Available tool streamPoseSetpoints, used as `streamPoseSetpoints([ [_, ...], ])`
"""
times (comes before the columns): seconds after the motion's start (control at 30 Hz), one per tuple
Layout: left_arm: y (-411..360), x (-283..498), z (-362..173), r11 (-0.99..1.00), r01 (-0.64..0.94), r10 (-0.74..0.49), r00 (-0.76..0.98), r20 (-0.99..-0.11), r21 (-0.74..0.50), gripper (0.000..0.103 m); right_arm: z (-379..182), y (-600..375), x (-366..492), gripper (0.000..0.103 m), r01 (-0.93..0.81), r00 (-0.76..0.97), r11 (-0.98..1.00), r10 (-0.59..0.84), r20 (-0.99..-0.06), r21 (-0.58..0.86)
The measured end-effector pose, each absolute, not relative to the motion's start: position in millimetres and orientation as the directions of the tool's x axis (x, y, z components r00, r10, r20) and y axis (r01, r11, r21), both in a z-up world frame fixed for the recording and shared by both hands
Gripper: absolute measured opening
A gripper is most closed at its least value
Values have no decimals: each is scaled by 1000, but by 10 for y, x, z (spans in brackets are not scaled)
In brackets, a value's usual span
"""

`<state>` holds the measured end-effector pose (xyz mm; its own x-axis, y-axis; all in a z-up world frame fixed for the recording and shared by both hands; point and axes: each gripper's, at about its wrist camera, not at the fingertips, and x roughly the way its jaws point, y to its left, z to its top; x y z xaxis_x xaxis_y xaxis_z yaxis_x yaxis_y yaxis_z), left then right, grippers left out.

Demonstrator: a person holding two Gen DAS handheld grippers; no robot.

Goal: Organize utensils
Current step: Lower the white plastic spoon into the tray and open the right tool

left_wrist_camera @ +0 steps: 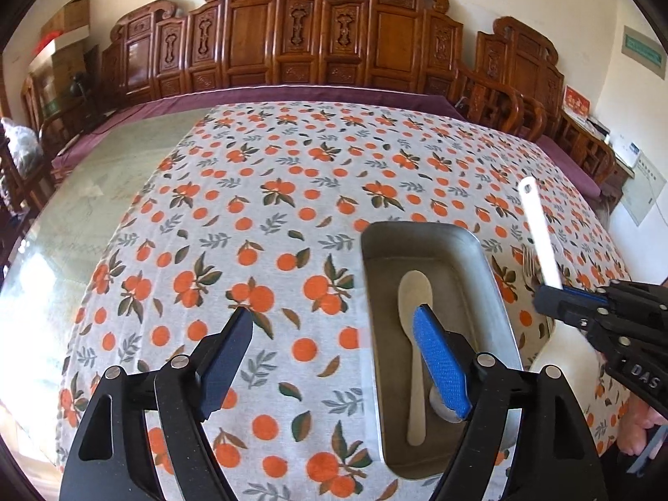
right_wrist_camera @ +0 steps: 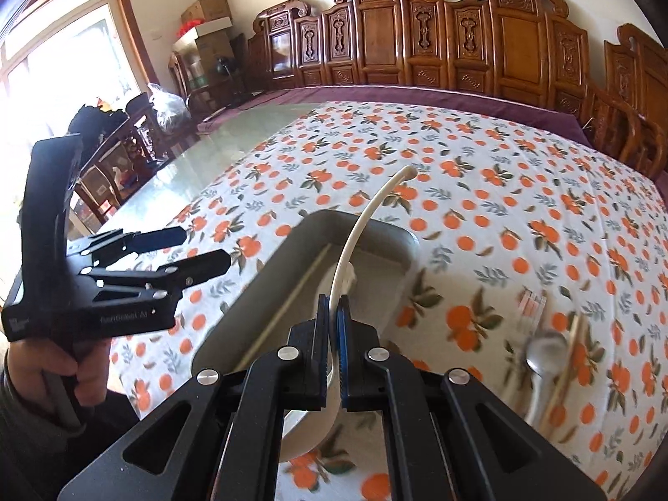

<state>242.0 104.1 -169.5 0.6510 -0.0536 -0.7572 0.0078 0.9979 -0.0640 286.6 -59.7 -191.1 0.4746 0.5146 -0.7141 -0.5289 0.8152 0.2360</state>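
A metal tray (left_wrist_camera: 453, 265) lies on the orange-print tablecloth and holds a cream spoon (left_wrist_camera: 413, 292). My left gripper (left_wrist_camera: 334, 311) is open above the tray's left rim, with nothing between its fingers; its right finger (left_wrist_camera: 438, 359) covers part of the spoon's handle. My right gripper (right_wrist_camera: 332, 307) is shut on a white spoon (right_wrist_camera: 363, 217) whose handle curves up over the tray (right_wrist_camera: 267, 292), bowl end toward the camera. From the left wrist view, the right gripper (left_wrist_camera: 551, 298) hangs right of the tray with the white spoon (left_wrist_camera: 540, 229) sticking up. The left gripper (right_wrist_camera: 196, 250) shows open at the left.
A metal spoon (right_wrist_camera: 542, 350), a fork (left_wrist_camera: 528, 265) and chopsticks (right_wrist_camera: 563, 367) lie on the cloth right of the tray, blurred. Bare glass tabletop (left_wrist_camera: 83, 208) lies left of the cloth. Carved wooden chairs (left_wrist_camera: 317, 41) line the far side. A hand (right_wrist_camera: 71, 371) holds the left gripper.
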Motion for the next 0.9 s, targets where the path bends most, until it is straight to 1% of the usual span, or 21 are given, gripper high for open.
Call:
streamPoseSetpoints([
  [0.13, 1139, 2429, -1686, 997, -16, -43, 655, -754, -71, 76, -2023, -443, 2953, 5, -524, 447, 812, 518, -729, 256],
  [0.27, 1209, 2440, -1683, 996, -32, -40, 657, -753, -81, 76, -2179, -306, 2985, 5, -529, 434, 818, 489, -757, 226],
  [0.5, 1213, 2442, -1684, 997, -31, -38, 657, -753, -77, 76, -2386, -254, 3043, 5, -526, 398, 822, 466, -790, 220],
  [0.57, 1199, 2445, -1682, 997, -28, -39, 657, -752, -76, 76, -2415, -249, 3032, 6, -527, 395, 821, 464, -793, 219],
  [0.63, 1178, 2445, -1683, 997, -25, -39, 657, -753, -74, 76, -2427, -263, 3025, 9, -523, 397, 823, 464, -792, 221],
  [0.9, 1019, 2441, -1672, 998, -2, -49, 658, -751, -67, 76, -2313, -445, 2999, 10, -521, 423, 820, 488, -763, 236],
])
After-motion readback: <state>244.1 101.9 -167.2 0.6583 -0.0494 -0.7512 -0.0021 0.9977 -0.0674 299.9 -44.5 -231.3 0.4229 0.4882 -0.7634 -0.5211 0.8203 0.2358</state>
